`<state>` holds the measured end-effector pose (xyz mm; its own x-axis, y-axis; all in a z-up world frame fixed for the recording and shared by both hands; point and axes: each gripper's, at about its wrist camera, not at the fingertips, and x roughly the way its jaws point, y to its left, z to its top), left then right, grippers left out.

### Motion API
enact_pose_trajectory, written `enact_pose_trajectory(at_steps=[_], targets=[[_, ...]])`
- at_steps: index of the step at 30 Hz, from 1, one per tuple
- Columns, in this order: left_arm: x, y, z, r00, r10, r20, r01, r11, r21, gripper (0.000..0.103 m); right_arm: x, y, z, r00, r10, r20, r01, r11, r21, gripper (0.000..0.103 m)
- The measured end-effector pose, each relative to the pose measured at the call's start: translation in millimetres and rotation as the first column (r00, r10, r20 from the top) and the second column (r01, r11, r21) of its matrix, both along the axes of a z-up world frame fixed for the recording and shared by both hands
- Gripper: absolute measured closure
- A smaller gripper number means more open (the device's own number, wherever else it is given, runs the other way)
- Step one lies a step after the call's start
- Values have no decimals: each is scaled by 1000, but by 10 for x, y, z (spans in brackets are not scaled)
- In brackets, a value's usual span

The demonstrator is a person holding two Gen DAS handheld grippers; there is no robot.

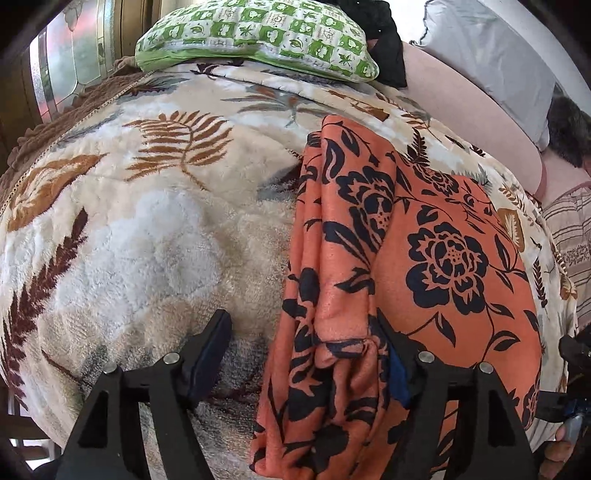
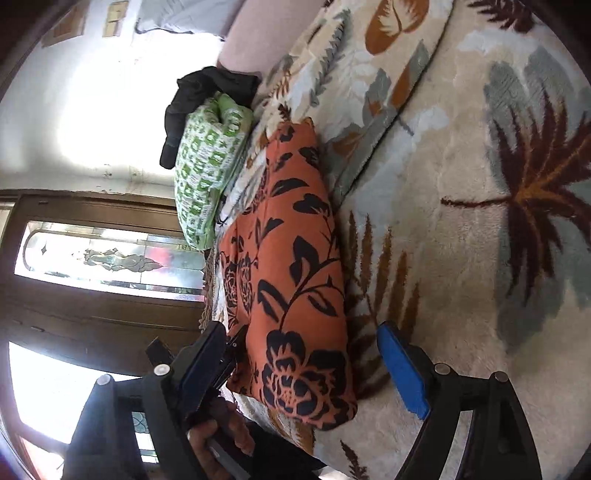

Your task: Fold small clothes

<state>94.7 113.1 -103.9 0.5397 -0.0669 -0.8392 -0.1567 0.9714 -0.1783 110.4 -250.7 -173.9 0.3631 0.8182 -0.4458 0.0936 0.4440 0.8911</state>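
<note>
An orange cloth with black flowers (image 1: 424,258) lies folded lengthwise on a leaf-patterned blanket (image 1: 147,221). My left gripper (image 1: 303,332) is open; the cloth's bunched near edge lies between its fingers, against the right finger (image 1: 395,354). In the right wrist view the same cloth (image 2: 295,280) lies as a long strip. My right gripper (image 2: 299,354) is open, its fingers spread to either side of the cloth's near end, not touching it. The other gripper and the hand holding it (image 2: 221,435) show at the lower left of that view.
A green-patterned pillow (image 1: 258,33) and a black garment (image 1: 384,40) lie at the far end of the bed. A grey pillow (image 1: 491,55) and a person in a striped top (image 1: 569,229) are at the right. A wooden door with glass (image 2: 103,258) stands beyond the bed.
</note>
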Motion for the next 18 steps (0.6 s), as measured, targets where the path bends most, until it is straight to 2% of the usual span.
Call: enact_pose_trajectory(at_steps=[1, 2, 3, 4, 6, 8, 9, 10, 11, 12, 13, 14, 16, 18], targets=[[-9, -16, 9, 1000, -9, 7, 9, 1000, 18, 27, 60, 107, -42, 999, 43, -22, -43, 999, -5, 20], [-14, -3, 3, 1000, -12, 11, 12, 1000, 19, 27, 85, 199, -27, 998, 62, -17, -63, 997, -42, 44], [1, -11, -14, 1000, -12, 12, 12, 1000, 6, 27, 76, 253, 41, 998, 59, 0, -59, 994, -96, 57], [-13, -2, -10, 1000, -14, 17, 15, 1000, -4, 27, 35, 282, 155, 998, 48, 39, -42, 991, -128, 64], [-1, -15, -15, 999, -24, 26, 24, 1000, 6, 26, -45, 350, 334, 993, 52, 104, -30, 978, -206, 68], [-8, -25, -19, 999, -30, 30, 30, 1000, 7, 25, -18, 396, 108, 997, 71, 33, -58, 950, -306, 68], [-9, -20, -18, 999, -31, 34, 31, 999, 7, 25, 9, 368, -19, 997, 72, 2, -68, 955, -288, 67], [-11, -9, -17, 999, -32, 34, 32, 999, 1, 25, 2, 291, -45, 999, 50, 3, -48, 975, -215, 62], [-12, -5, -18, 999, -32, 36, 33, 999, -3, 25, -2, 239, -7, 999, 36, 5, -34, 984, -175, 51], [-15, -7, -21, 999, -33, 39, 33, 999, -3, 25, -6, 189, 70, 1000, 16, 24, -12, 988, -156, 46], [-21, -11, -21, 999, -34, 42, 34, 999, -1, 25, 3, 144, 164, 998, 2, 56, 7, 988, -152, 34], [-20, -10, -22, 999, -31, 42, 31, 1000, -4, 25, 39, 96, 259, 996, -11, 91, 26, 987, -159, 27], [-8, 7, -22, 999, -30, 41, 30, 999, -12, 25, 179, 6, 341, 992, -49, 113, 66, 986, -156, 24], [-6, 20, -20, 999, -30, 41, 31, 999, -20, 25, 413, -1, 241, 997, -53, 64, 60, 993, -104, 21]])
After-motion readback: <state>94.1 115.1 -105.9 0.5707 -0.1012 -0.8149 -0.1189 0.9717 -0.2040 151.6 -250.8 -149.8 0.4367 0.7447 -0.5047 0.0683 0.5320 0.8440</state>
